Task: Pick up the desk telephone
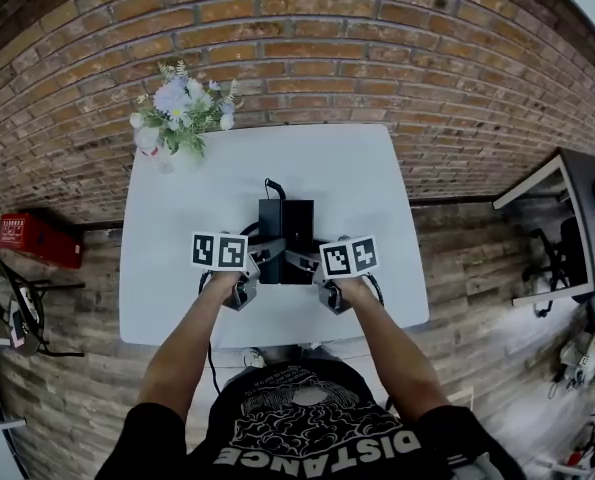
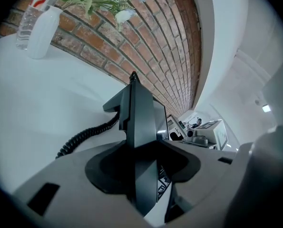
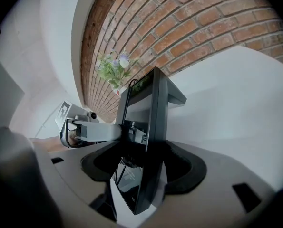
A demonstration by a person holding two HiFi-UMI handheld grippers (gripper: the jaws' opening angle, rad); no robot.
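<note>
The left claw and right claw clamp opposite edges of the black slab-shaped plastic desk telephone, mid white table, in the head view. Left gripper view: jaws pinch its edge; a black coiled cord trails aside. Right gripper view: likewise clamped. The grasp seems made; next, a level joint lift. The flower vase and table edges stand well apart.

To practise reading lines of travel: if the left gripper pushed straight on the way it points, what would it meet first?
The desk telephone: its edge stands between the jaws of the left gripper, which look closed on it.
</note>
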